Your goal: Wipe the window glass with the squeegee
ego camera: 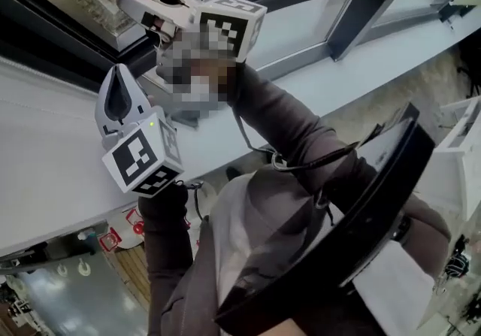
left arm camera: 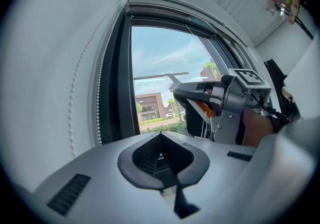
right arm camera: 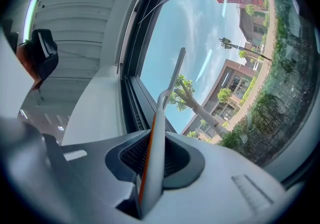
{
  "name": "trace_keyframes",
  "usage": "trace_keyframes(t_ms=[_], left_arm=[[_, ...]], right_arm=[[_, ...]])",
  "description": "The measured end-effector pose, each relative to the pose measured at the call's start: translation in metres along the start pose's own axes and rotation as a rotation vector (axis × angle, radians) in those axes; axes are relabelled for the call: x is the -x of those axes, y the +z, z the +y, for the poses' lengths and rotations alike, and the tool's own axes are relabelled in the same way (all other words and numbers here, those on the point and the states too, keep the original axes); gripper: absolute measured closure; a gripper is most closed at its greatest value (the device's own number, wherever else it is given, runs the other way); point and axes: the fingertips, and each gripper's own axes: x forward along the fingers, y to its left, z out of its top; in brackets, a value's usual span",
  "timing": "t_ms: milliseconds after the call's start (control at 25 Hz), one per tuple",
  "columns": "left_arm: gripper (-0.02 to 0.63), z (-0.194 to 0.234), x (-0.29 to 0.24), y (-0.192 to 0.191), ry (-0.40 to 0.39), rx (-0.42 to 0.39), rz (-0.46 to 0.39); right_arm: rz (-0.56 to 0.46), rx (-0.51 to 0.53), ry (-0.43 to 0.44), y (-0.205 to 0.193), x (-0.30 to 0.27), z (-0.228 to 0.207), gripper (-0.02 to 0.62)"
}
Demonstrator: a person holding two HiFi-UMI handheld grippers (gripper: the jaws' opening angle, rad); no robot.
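the right gripper (right arm camera: 152,160) is clamped on the flat handle of the squeegee (right arm camera: 161,113), smooth pale plastic with an orange edge, so the thin blade bar juts ahead of it towards the window glass (right arm camera: 220,37); contact i cannot confirm. the left gripper (left arm camera: 162,160), ribbed dark pads closed on nothing, hangs beside it, likely out of the stroke's way.

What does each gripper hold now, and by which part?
The right gripper holds the squeegee by its handle, jaws shut on it. The left gripper holds nothing; its jaws are together.
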Motion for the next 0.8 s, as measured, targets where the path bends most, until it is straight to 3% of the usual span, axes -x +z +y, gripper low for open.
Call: trace_keyframes(t_ms=[640,800], left_arm=[[0.606,-0.014,0.006,-0.01,-0.006,-0.006,-0.004],[0.606,-0.015,0.011,-0.018,-0.006,-0.003,0.03]], right_arm=[[0.025,-0.001,-0.025,-0.016,0.025,-0.009,0.538],[0.022,-0.053,-0.033,-0.026,0.034,-0.01,0.538]])
